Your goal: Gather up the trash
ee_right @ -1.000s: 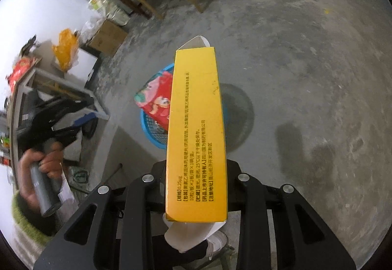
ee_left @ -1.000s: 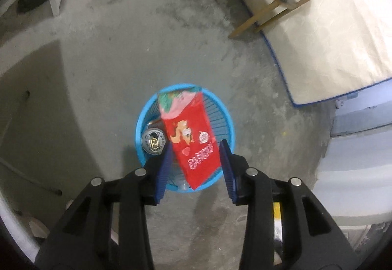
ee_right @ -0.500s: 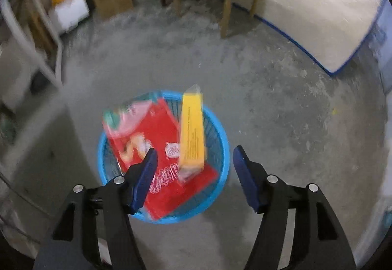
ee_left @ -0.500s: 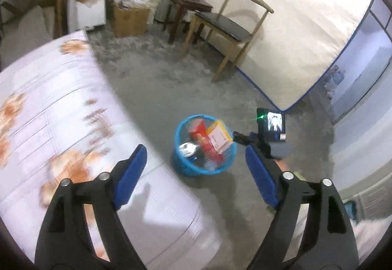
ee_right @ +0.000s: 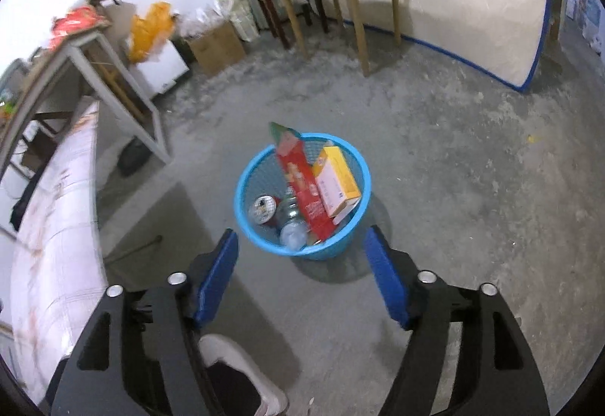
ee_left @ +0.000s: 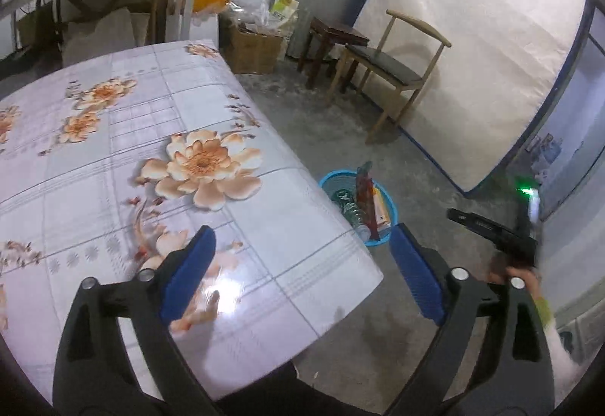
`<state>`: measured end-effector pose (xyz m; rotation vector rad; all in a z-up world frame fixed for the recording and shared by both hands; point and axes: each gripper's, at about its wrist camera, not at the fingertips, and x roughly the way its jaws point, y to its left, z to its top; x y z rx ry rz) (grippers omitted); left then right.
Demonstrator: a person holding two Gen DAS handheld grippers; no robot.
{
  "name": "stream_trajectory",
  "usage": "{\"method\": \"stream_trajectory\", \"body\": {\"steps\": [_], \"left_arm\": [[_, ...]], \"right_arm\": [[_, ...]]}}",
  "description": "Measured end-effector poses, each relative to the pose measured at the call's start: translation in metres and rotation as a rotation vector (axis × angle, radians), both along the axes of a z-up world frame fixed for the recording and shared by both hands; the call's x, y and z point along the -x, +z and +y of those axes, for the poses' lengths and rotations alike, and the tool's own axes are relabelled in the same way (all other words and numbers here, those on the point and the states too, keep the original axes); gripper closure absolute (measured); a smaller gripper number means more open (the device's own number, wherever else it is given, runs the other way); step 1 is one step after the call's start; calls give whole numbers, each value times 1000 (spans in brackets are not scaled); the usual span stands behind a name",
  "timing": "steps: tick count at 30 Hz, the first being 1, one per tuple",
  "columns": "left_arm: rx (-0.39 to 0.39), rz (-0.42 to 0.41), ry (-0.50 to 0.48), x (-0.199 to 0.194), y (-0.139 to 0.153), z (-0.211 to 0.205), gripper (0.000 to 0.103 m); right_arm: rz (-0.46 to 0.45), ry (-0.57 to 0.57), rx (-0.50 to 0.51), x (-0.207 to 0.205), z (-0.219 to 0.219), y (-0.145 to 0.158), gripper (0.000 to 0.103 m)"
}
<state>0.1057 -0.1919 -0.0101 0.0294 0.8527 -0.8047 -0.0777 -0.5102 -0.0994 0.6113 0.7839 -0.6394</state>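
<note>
With both the left gripper (ee_left: 298,266) and right gripper (ee_right: 302,270) just released, jaws spread and holding nothing, and the red packet (ee_right: 302,185) and yellow box (ee_right: 336,181) lying in the blue basket (ee_right: 242,204) mid-frame, I'd scan the tabletop (ee_left: 113,159) at left for leftovers.

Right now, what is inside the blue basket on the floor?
The blue basket holds a red snack bag, a yellow box, a can and a clear bottle. Anything beneath them is covered.

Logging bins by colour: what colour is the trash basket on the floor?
Bright blue mesh basket, clearest in the right wrist view.
</note>
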Motion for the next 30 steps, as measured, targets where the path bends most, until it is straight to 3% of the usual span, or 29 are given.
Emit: {"method": "stream_trajectory", "body": {"steps": [6,10,14,19,22,25,30], "left_arm": [[-6,-55,104,27,14,13,8],[-9,-97,165,45,25,22,8],[-84,-203,248,64,35,21,8],[-73,-200,243,77,42,20,8],[-123,-191,267,77,36,14,9],[-175,-169,260,76,28,8,9],[-201,-167,272,80,22,10,8]], "right_arm": [[-74,85,115,20,88,50,8],[-86,102,273,26,141,85,6],[-91,87,393,32,177,108,6],[-22,55,477,34,200,117,6],[46,12,497,35,200,115,6],[68,-20,489,41,197,113,6],[91,-46,467,45,190,109,6]]}}
